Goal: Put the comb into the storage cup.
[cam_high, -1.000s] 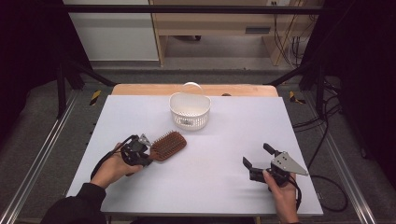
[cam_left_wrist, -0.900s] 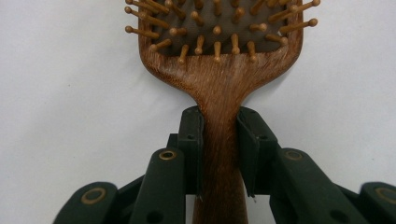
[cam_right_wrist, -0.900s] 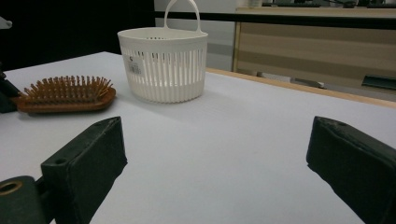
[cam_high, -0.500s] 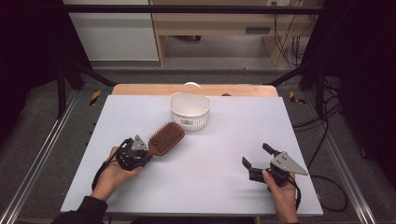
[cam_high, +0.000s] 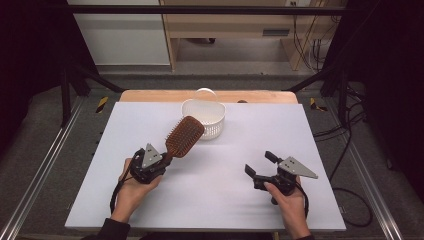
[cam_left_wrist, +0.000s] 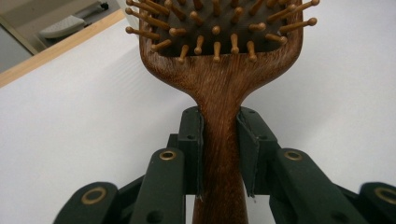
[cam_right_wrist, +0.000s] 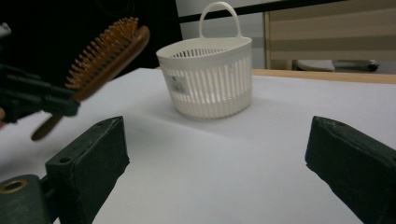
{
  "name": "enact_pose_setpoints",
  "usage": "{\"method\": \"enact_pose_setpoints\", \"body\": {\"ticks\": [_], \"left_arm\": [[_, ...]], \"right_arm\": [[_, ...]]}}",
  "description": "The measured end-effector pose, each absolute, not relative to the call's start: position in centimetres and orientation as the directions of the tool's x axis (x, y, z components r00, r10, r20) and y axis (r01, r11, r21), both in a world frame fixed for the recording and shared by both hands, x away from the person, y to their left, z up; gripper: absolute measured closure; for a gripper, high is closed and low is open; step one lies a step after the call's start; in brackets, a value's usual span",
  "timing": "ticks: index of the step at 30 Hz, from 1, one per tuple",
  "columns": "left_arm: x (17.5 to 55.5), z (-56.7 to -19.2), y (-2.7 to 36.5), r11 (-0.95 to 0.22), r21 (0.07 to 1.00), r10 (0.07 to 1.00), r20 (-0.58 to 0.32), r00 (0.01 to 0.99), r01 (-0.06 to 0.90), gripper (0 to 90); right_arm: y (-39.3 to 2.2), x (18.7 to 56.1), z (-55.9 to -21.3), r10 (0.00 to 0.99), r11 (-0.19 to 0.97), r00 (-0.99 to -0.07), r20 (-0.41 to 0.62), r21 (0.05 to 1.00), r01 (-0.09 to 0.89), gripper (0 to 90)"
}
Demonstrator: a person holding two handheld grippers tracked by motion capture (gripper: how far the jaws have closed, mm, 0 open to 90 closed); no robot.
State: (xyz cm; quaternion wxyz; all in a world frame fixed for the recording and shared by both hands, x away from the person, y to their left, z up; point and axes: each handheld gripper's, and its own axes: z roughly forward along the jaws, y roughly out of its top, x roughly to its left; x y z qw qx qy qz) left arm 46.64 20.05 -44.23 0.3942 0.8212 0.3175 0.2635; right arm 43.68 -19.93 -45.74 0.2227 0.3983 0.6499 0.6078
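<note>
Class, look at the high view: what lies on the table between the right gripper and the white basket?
Nothing: the high view shows bare white table between right gripper and white basket.

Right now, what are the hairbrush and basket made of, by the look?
Hairbrush: looks like wood, reddish-brown with a smooth sheen; grain lines run along the handle, pins look wooden too. Basket: probably moulded plastic, matte white, with thin slotted walls and a loop handle.

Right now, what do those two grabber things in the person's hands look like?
Both are black, each with two chunky black jaws. The left gripper and the right gripper each carry a grey three-cornered plate on top. Brass-coloured rings mark the jaw joints. A black cable trails from each. A dark sleeve covers the left arm.
</note>
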Motion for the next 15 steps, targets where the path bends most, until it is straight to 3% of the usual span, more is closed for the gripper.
{"method": "enact_pose_setpoints", "body": {"ticks": [15], "left_arm": [[44.9,-45.3,18.1,-0.466,0.849,0.705,0.184,0.685,0.251,72.3]], "right_arm": [[-11.6,45.9,-43.4,0.672,-0.157,-0.642,0.370,0.918,0.365,9.5]]}}
